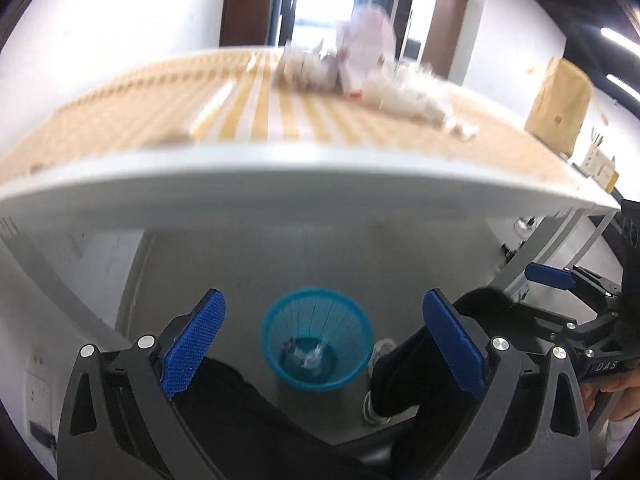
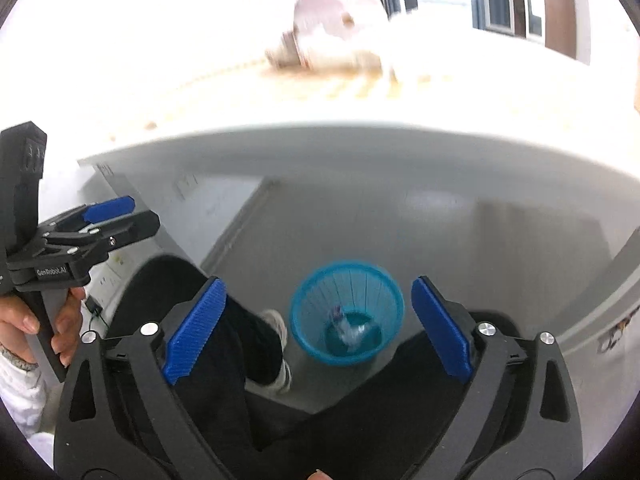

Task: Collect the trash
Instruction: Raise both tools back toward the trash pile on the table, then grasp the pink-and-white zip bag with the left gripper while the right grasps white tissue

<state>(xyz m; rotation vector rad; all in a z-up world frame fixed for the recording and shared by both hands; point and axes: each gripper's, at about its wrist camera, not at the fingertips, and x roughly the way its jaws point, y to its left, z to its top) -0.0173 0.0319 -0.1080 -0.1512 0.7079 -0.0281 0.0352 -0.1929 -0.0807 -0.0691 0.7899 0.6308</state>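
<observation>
A blue mesh waste basket (image 1: 317, 343) stands on the grey floor below the table, with crumpled clear wrappers (image 1: 306, 356) at its bottom. My left gripper (image 1: 323, 346) hangs above it, open, nothing between its blue pads. In the right wrist view the same basket (image 2: 347, 312) holds the wrappers (image 2: 352, 330), and my right gripper (image 2: 318, 330) is open and empty above it. On the table top lies a blurred heap of white and pink trash (image 1: 372, 76), apart from both grippers. Each gripper shows in the other's view: the right one (image 1: 560, 280) and the left one (image 2: 104, 216).
The white table edge (image 1: 280, 188) runs across above the basket. A brown paper bag (image 1: 560, 108) stands at the table's right end. The person's dark-trousered legs and pale shoes (image 2: 276, 328) flank the basket. A table leg (image 1: 532, 260) is at the right.
</observation>
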